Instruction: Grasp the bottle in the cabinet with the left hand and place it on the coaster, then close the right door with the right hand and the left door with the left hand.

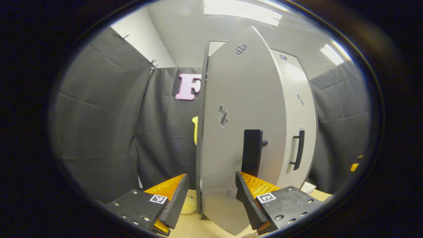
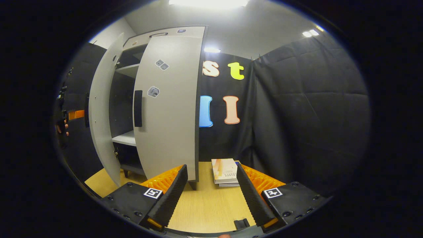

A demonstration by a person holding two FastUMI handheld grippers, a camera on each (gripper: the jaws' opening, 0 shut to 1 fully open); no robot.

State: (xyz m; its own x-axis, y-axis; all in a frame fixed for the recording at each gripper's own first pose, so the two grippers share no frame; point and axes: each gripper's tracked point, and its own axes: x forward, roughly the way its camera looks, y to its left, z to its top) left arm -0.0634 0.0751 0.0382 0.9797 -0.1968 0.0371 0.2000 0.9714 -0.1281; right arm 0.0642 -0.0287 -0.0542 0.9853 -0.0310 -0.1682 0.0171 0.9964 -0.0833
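The grey cabinet's left door [image 1: 244, 109] stands partly open, almost edge-on to me, with its black handle [image 1: 252, 152] close ahead. My left gripper [image 1: 211, 177] is open, and the door's lower edge runs between its fingers: one finger on the inner side, the other on the outer face below the handle. The right door [image 2: 168, 109] with its black handle [image 2: 138, 108] looks shut or nearly so. In the right gripper view the left door [image 2: 102, 109] swings out with shelves [image 2: 127, 71] showing behind it. My right gripper [image 2: 211, 168] is open over the wooden table, holding nothing.
A small stack of books [image 2: 224, 170] lies on the table [image 2: 205, 205] right of the cabinet. A pale rounded object [image 1: 188, 205] sits on the table behind the left door. A hand [image 2: 62, 127] shows at the far left beyond that door.
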